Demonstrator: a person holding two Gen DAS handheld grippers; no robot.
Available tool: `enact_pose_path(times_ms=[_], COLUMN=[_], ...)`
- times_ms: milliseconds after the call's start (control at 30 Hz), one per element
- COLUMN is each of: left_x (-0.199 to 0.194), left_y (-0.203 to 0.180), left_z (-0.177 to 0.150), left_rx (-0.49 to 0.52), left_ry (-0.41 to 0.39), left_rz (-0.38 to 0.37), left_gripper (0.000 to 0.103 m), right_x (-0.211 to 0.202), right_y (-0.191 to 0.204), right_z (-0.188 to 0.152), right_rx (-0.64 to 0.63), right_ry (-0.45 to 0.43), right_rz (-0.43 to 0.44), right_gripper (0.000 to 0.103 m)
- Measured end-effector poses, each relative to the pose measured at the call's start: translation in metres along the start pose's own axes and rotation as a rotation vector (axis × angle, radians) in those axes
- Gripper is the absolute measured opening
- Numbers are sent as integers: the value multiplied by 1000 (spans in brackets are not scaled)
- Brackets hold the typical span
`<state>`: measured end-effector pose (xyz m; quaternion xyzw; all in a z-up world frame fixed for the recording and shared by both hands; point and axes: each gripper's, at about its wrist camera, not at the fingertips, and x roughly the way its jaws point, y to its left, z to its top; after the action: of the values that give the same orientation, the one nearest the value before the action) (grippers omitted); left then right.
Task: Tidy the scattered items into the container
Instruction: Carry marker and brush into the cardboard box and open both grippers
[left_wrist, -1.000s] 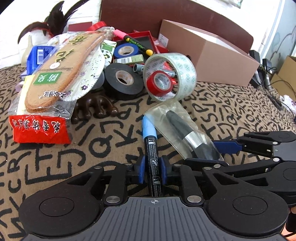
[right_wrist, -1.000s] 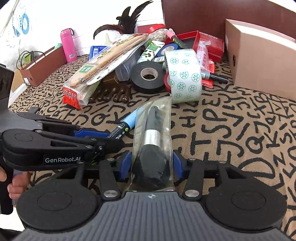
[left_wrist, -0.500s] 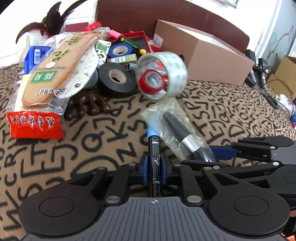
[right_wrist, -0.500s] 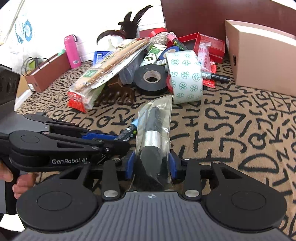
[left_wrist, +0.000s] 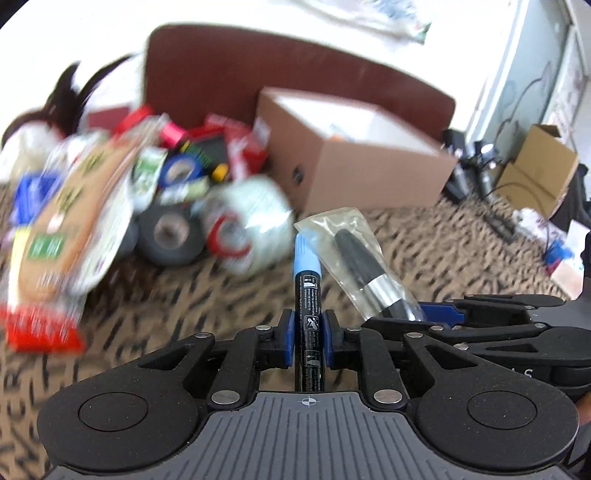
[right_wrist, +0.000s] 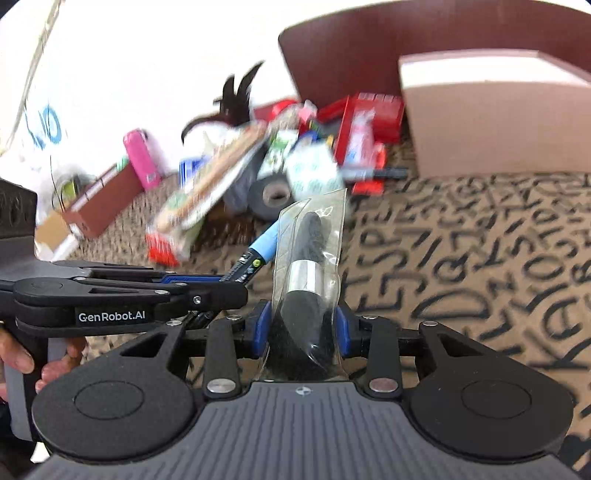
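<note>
- The room: a pale wall and a dark reddish-brown curved board (left_wrist: 295, 77) stood behind the work area, with smaller cardboard boxes and cables on the floor off to the right of the left wrist view.
- The surface: a tan cloth printed with bold black letters (right_wrist: 480, 266) covered the table; soft fabric, it looked likely to bunch under a dragged item.
- The container: an open brown cardboard box (left_wrist: 354, 162) sat on the cloth beyond both tools, well apart from them, its rim stiff enough to drop things over.
- The clutter: a blurred heap of tape rolls and packets (left_wrist: 147, 206) lay left of the box, awaiting sorting.
- The right gripper (right_wrist: 301, 328) was clamped on a black brush with a silver band sealed in a clear plastic sleeve (right_wrist: 306, 266), raised off the cloth; light, but the slick film could slide, so a hold across the thick body seemed wisest.
- The left gripper (left_wrist: 307, 338) pinched a slim black marker with a light-blue cap (left_wrist: 307, 295) at mid-barrel, also in the air; rigid, light and smooth, it appeared safe so long as the hold stayed central.
</note>
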<state>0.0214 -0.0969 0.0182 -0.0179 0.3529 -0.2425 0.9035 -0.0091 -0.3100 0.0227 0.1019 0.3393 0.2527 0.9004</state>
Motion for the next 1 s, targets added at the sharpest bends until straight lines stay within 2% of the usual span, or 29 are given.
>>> enact_pose_path(times_ms=[133, 233, 367, 533, 733, 900, 1000], left_x=[12, 27, 57, 107, 199, 280, 315], left_y=[-28, -45, -59, -78, -96, -106, -102], left_z=[45, 84, 141, 207, 261, 269, 268], left_rx=[47, 65, 24, 17, -42, -46, -58], left_ry=[-57, -97, -111, -133, -88, -21, 7], left_rz=[-64, -80, -133, -146, -208, -166, -159], left_gripper=[12, 11, 11, 12, 13, 14, 13], right_x=[-14, -24, -35, -38, -14, 41, 72], right_y=[-15, -30, -55, -89, -154, -209, -233], right_z=[35, 67, 116, 179, 238, 250, 252], right_rx=[-41, -74, -98, -148, -151, -198, -211], right_ry=[-63, -111, -172, -211, -166, -28, 29], right_rz=[-46, -93, -172, -300, -427, -501, -524], right_gripper=[40, 40, 40, 40, 41, 42, 42])
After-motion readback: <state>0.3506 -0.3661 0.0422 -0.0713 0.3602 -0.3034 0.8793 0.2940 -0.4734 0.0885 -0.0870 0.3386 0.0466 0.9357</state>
